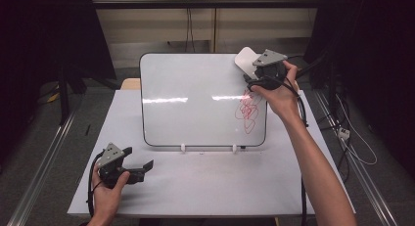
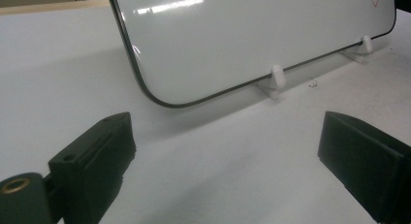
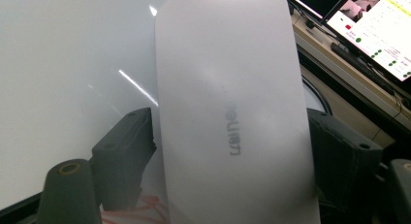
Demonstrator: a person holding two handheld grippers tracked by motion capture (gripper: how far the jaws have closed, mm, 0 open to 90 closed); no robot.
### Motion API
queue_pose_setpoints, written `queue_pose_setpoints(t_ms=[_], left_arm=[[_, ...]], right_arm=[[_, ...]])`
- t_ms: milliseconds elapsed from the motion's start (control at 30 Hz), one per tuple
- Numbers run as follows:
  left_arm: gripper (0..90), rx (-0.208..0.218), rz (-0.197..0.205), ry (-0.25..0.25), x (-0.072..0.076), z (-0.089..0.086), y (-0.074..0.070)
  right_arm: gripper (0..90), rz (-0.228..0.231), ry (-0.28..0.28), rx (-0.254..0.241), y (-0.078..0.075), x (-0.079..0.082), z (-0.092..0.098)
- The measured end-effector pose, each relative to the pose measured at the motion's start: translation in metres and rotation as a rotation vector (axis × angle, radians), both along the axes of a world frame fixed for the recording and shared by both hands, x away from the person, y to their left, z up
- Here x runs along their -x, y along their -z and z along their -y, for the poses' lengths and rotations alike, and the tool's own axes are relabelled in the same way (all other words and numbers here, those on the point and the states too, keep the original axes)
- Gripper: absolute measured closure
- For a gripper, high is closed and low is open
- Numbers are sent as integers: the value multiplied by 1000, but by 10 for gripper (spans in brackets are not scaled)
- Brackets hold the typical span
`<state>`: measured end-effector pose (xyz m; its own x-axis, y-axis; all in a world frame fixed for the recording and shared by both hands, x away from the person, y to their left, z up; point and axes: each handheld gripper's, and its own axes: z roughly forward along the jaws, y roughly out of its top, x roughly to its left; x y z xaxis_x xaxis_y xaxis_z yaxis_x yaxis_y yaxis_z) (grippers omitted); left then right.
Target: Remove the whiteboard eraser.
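From above, my right gripper (image 1: 255, 75) clamps a white oblong eraser (image 1: 244, 58) at the glossy whiteboard's (image 1: 195, 99) top right corner, above red scribbles (image 1: 247, 112). Left gripper view: my left gripper (image 2: 228, 146) gapes over the white table (image 2: 48, 69). Right gripper view: both jaws touch the eraser (image 3: 232, 112).

White oblong eraser (image 3: 232, 112), faint logo, held flat vs whiteboard (image 1: 195, 99) top-right, above red scribble (image 1: 247, 113).
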<state>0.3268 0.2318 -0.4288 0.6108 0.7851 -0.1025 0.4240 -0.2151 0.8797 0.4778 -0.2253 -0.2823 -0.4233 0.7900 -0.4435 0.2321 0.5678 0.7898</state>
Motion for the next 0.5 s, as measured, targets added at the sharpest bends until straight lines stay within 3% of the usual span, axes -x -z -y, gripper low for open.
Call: queue_pose_setpoints(t_ms=[500], left_arm=[[61, 8, 2, -1, 1, -2, -1]], right_arm=[[293, -10, 24, 61, -3, -9, -8]])
